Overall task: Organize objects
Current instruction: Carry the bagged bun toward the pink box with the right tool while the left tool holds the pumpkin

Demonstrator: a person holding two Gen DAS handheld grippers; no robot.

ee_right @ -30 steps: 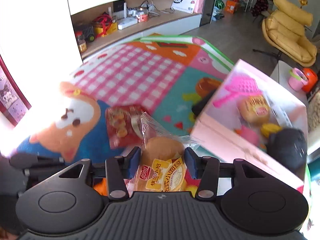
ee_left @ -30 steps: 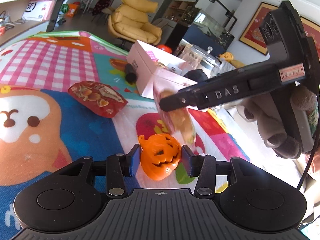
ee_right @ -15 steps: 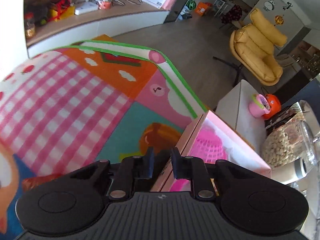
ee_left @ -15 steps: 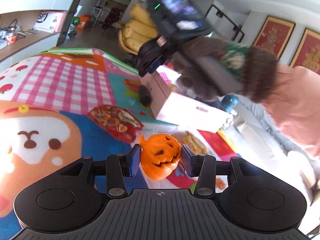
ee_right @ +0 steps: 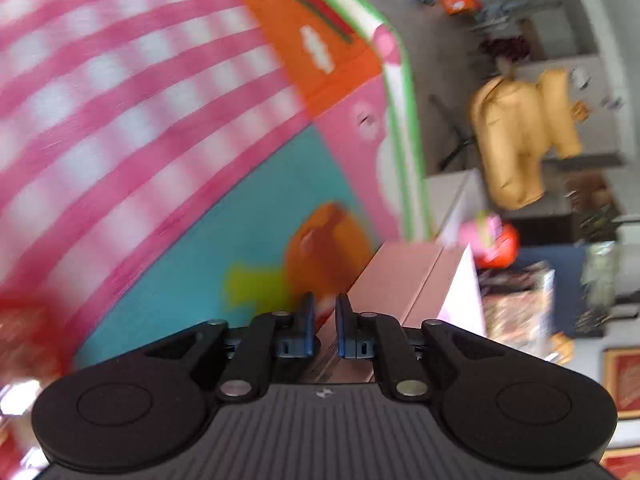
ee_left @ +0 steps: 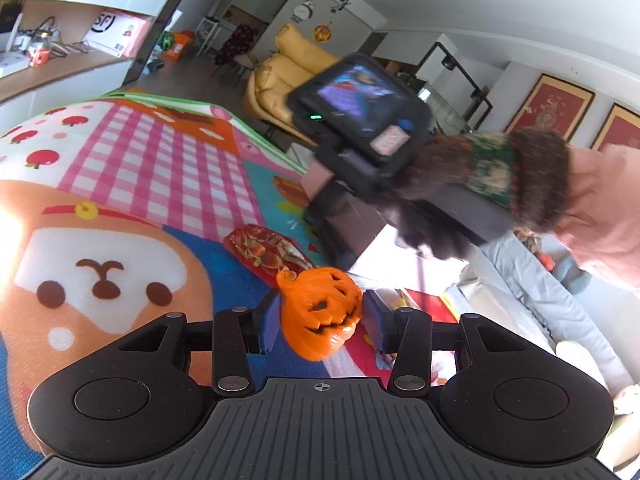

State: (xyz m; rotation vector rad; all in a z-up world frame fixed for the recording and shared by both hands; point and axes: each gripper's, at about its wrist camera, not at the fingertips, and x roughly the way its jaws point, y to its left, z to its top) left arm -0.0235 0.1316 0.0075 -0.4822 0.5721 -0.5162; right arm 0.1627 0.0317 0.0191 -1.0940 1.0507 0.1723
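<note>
Left gripper (ee_left: 320, 318) pinching orange pumpkin (ee_left: 319, 312) above the play mat (ee_left: 120, 208), right gripper (ee_right: 323, 330) pressed together on nothing over pink box (ee_right: 404, 280), red snack packet (ee_left: 266, 254) lying on the mat beyond

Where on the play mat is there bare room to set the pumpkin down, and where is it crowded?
Free: the pink checked patch and the bear face, left of the red snack bag. Crowded: beyond the pumpkin, held in the left gripper, where the snack bag, the pink box and the right gripper sit close.
</note>
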